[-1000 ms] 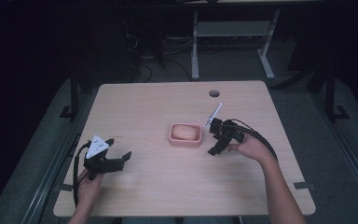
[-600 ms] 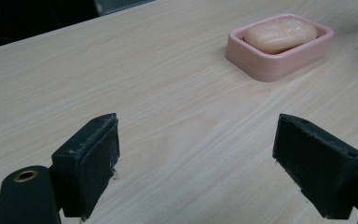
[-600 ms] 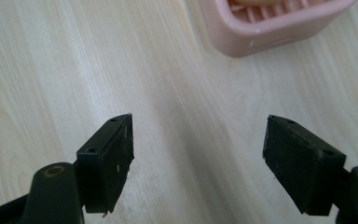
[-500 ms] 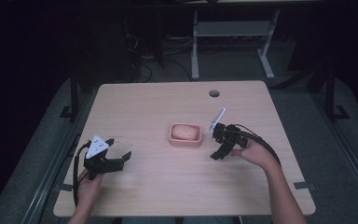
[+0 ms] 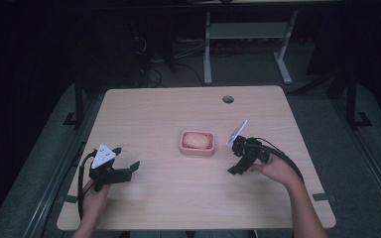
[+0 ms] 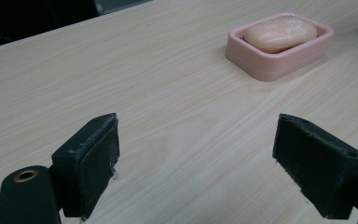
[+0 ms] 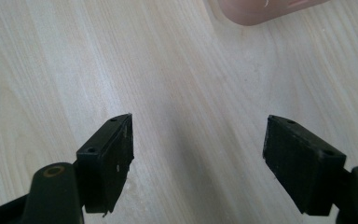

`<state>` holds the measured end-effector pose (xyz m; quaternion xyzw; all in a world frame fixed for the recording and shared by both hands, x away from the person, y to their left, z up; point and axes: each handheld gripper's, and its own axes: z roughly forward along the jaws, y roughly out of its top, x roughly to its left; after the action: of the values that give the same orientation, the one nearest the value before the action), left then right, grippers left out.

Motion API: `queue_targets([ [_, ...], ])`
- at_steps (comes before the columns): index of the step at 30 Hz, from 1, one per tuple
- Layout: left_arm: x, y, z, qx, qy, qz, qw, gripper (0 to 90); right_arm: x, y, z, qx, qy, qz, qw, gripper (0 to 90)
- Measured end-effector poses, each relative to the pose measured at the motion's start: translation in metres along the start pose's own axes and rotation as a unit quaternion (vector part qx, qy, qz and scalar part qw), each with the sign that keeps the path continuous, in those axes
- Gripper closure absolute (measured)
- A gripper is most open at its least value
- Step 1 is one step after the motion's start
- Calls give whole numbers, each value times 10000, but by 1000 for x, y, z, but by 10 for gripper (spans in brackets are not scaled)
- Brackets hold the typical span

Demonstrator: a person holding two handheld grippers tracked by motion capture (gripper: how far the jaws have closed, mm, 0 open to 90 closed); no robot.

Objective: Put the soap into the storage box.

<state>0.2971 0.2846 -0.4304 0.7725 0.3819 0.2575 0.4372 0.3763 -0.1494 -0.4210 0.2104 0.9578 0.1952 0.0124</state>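
I see the smooth oval soap lying in its pink rounded-rectangle dish at the centre of the pale wood-grain bench; my right gripper sits just right of it, left gripper lower left, both with fingers apart

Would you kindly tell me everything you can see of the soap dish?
The soap dish is a small pink rectangular tray with rounded corners and a thick raised rim, looking like matte plastic or ceramic. It sits flat near the middle of the table. A pale peach oval soap lies inside it, rising a little above the rim. Nothing else touches it: both tongs are apart from it, the right tongs nearer, the left tongs farther off, both open and empty.
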Motion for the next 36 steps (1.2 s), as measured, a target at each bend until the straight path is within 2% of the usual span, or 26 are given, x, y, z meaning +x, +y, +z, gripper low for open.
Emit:
queue_targets([
  [3, 0, 0, 0, -4, -3, -4, 10000, 143, 1, -3, 0, 54, -12, 60, 10000, 231],
  [6, 0, 0, 0, -7, -7, -3, 10000, 143, 4, -7, -2, -59, -43, 55, 10000, 232],
  [14, 0, 0, 0, 8, -6, 14, 10000, 143, 7, -17, -1, -40, -59, 115, 9999, 232],
  [16, 0, 0, 0, 11, 4, 11, 10000, 143, 9, -20, -3, -156, -84, 132, 9998, 233],
  [36, -1, 0, 1, 12, -9, 16, 10000, 143, 23, -50, -5, -327, -200, 277, 9989, 233],
])
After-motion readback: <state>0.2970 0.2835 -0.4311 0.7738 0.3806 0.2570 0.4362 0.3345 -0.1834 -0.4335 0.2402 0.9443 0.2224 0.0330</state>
